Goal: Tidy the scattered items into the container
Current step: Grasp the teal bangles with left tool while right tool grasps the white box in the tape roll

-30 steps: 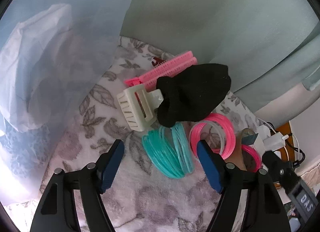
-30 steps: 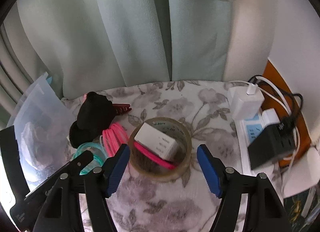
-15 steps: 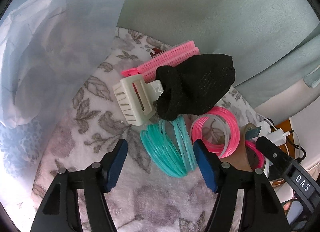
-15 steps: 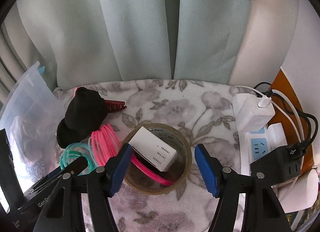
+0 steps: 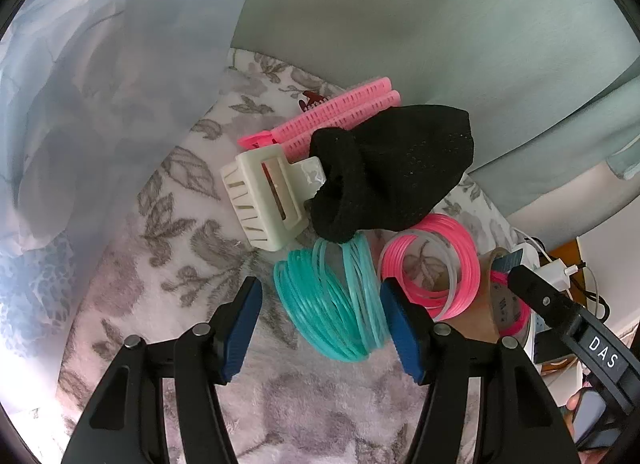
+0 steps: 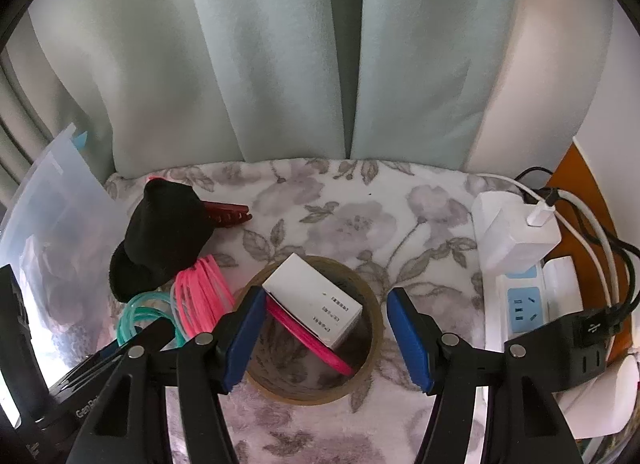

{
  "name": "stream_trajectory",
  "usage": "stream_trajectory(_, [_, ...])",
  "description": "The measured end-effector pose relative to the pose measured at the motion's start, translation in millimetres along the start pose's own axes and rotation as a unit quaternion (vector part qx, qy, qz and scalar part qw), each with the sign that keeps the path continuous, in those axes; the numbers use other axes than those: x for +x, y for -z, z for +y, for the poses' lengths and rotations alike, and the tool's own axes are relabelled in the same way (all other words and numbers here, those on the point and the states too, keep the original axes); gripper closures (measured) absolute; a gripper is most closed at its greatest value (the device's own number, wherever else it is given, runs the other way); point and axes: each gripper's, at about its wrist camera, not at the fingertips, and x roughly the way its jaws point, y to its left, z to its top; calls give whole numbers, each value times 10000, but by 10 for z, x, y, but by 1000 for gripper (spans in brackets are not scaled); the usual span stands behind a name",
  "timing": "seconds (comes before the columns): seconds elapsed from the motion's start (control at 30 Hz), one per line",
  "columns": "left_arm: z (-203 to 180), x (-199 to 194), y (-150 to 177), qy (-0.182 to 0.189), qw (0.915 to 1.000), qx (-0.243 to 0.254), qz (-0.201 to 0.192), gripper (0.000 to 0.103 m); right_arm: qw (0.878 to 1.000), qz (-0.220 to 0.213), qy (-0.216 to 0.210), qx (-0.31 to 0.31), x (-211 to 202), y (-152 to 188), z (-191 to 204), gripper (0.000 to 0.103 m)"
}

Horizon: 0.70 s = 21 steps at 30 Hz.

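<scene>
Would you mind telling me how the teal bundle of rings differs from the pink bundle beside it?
The teal rings lie between the left gripper's closing pads, which do not yet press them; the pink rings sit outside its right finger. The teal bundle is partly tucked under the black sock; the pink one only meets the sock's edge. The teal bundle looks thicker. Both are thin translucent loops lying on the floral cloth.

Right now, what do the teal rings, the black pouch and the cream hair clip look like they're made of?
The teal rings look like thin translucent plastic or rubber: glossy, see-through strands. The black pouch looks like matte knitted fabric, with a fine mesh weave showing. The cream hair clip looks like hard moulded plastic, smooth with slotted teeth.
</scene>
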Motion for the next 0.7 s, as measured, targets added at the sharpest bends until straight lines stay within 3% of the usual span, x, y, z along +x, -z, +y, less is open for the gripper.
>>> stream_trajectory(0.27, [-27, -16, -32, 81, 10000, 39, 28, 53, 10000, 13, -55, 46, -40, 8, -19, 49])
stream_trajectory(0.4, [-45, -13, -41, 107, 9999, 69, 59, 66, 9999, 42, -98, 15, -91, 26, -33, 54])
stream_trajectory(0.7, [-79, -50, -68, 133, 9998, 150, 42, 72, 9996, 85, -238, 124, -194, 99, -138, 65])
